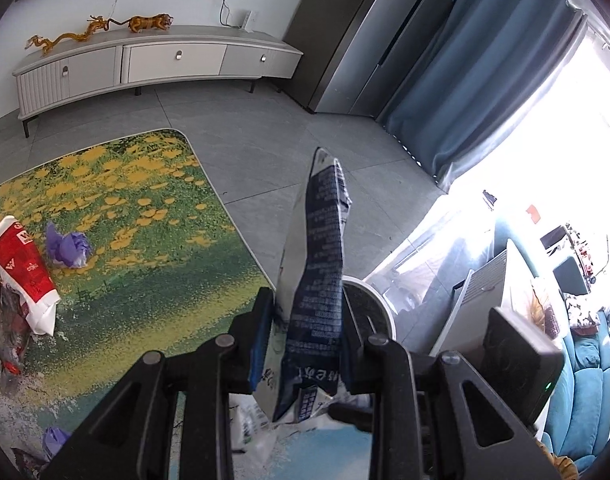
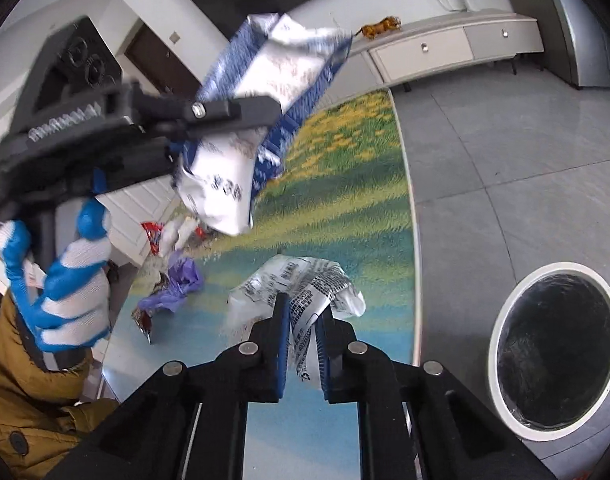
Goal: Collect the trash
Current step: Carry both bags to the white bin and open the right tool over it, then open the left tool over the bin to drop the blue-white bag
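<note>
My left gripper (image 1: 307, 304) is shut on a blue and white snack bag (image 1: 321, 264) that stands up edge-on between its pads. From the right wrist the same bag (image 2: 265, 120) hangs in the air at upper left, pinched by the left gripper (image 2: 261, 114) in a gloved hand (image 2: 65, 280). My right gripper (image 2: 303, 314) is shut on a crumpled clear wrapper with black print (image 2: 301, 284), just above the rug. A white-rimmed bin with a black liner (image 2: 557, 344) stands on the floor to the right; its rim (image 1: 375, 300) shows behind the left fingers.
A flowered rug (image 1: 145, 220) carries a red and white bag (image 1: 23, 268), purple crumpled plastic (image 1: 67, 246) (image 2: 177, 284) and small red wrappers (image 2: 153, 236). A white TV cabinet (image 1: 165, 64) lines the far wall. Grey tile floor (image 2: 505, 160) lies beside the rug; curtain and sofa at right.
</note>
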A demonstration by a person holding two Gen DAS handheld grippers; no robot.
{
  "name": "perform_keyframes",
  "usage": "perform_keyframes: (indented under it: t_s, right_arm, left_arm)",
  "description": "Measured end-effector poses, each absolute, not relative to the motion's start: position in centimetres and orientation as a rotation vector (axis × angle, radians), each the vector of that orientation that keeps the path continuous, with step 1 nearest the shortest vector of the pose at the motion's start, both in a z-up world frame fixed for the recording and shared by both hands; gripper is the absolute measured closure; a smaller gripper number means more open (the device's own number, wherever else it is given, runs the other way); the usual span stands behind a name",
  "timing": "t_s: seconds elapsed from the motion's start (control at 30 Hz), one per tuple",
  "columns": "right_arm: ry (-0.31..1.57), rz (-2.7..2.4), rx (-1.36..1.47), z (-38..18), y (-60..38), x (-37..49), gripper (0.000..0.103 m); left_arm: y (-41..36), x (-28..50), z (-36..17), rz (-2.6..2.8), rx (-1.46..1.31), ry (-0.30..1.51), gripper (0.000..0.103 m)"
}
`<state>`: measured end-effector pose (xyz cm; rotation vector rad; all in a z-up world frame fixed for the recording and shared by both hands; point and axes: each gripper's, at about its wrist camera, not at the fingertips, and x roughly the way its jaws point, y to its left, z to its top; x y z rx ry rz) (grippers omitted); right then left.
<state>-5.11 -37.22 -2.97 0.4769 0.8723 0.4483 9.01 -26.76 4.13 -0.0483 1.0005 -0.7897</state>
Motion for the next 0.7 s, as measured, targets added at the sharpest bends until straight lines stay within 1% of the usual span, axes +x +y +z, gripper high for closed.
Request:
perform_keyframes:
  t_s: [0.13, 0.27, 0.4, 0.57, 0.6, 0.67, 0.7]
  right_arm:
    - [0.832, 0.360, 0.488, -2.0, -40.1, -5.6, 0.091]
    - [0.833, 0.175, 0.465, -1.9, -45.0, -6.7, 0.091]
    - [0.890, -0.052, 0.386, -3.2, -49.1, -7.4, 0.090]
    - [0.932, -0.158, 0.413, -5.7, -52.5, -6.8, 0.088]
    - [0.940, -0.178, 0.424, -6.5, -53.1, -6.6, 0.084]
    - [0.948, -0.212, 0.436, -7.4, -54.0, -6.6, 0.077]
    - [0.950, -0.223, 0.441, -7.7, -54.1, -6.7, 0.075]
  left_arm:
    - [-28.5, 8.7, 4.1, -0.817, -0.030, 1.007, 0.076]
    - [-31.7, 8.0, 3.6, -0.862, 0.004, 1.027, 0.076]
    - [-35.6, 7.6, 2.0, -0.908, 0.015, 1.087, 0.075]
    - [-40.1, 7.7, -0.2, -0.956, -0.014, 1.150, 0.074]
    - [-40.8, 7.8, -0.6, -0.969, -0.028, 1.167, 0.071]
    - [-42.1, 7.9, -1.4, -0.988, -0.035, 1.186, 0.069]
    - [-42.7, 7.9, -1.6, -0.984, -0.025, 1.184, 0.068]
